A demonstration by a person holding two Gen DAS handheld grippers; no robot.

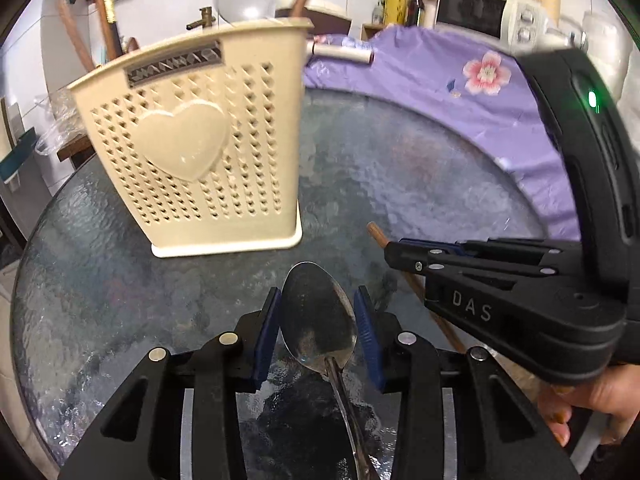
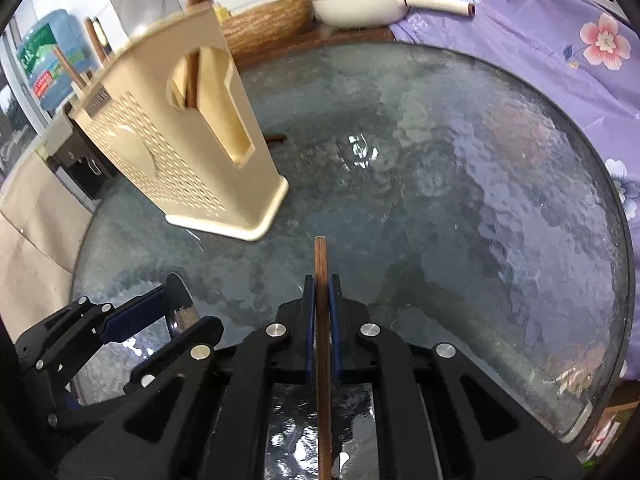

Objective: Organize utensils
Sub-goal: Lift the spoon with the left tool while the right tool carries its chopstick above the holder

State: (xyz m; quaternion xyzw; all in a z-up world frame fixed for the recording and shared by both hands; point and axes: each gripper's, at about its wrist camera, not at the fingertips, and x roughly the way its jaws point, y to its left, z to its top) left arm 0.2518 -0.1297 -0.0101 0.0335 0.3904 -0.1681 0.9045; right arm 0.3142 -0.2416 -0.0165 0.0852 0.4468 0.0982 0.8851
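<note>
1. Cradling a metal spoon (image 1: 318, 316), the left gripper (image 1: 318, 320) has its blue pads partly apart at the bowl's edges, above the glass table (image 1: 400, 168), near the cream utensil holder (image 1: 192, 148).
2. Right gripper (image 2: 322, 320) is pinched nearly closed on a wooden chopstick (image 2: 321, 280), holder (image 2: 180, 132) ahead-left.

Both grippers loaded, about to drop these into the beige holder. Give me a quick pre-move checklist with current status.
1. Right gripper grip on the wooden chopstick: ok, pads closed on the shaft.
2. Left gripper grip on the metal spoon: cannot tell, the bowl sits between the pads with gaps visible.
3. Utensil holder on the glass table: ok, base on the glass.
4. Holder room: cannot tell; wooden sticks already stand inside, top opening unseen.
5. Spacing between grippers: not ok, they sit close side by side.
6. Path to holder: ok, bare glass between.
</note>
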